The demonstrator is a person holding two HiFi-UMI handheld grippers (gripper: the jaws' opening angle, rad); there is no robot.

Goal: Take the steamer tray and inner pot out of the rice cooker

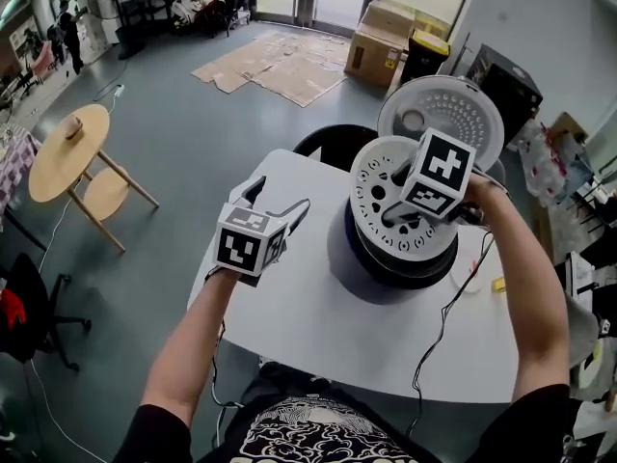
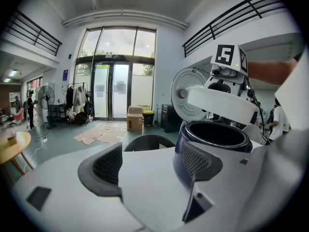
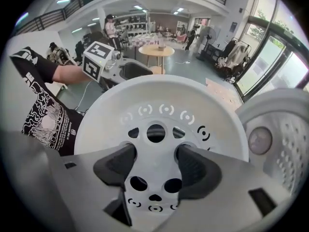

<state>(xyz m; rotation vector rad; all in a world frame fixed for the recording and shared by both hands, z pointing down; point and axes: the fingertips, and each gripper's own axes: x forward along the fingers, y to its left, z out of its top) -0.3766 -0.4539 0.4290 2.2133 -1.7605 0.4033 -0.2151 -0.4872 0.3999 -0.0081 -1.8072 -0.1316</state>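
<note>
I have the right gripper [image 3: 155, 164] closed on the steamer tray [image 3: 161, 98], one pad on each side of its raised centre. The tray hangs tilted just above the rice cooker [image 1: 400, 263] and clear of its rim. The inner pot [image 2: 217, 135] sits in the cooker, and I can see its dark mouth under the tray. My left gripper [image 2: 152, 166] is to the left of the cooker, jaws apart with only desk between them.

The lid [image 1: 443, 109] stands open behind the cooker, close to the lifted tray. A black cable [image 1: 448, 302] trails over the desk in front of the cooker, to its right, and a small yellow thing [image 1: 498, 284] lies beside it. A dark chair [image 1: 333, 143] is tucked in behind the cooker, to its left.

The desk [image 1: 289, 307] is round and white on a grey-blue floor. Well to the left of the cooker is a round wooden table [image 1: 67, 152]. Far behind it are flattened cardboard sheets [image 1: 280, 66], cardboard boxes [image 1: 381, 32] and glass doors [image 2: 108, 91].
</note>
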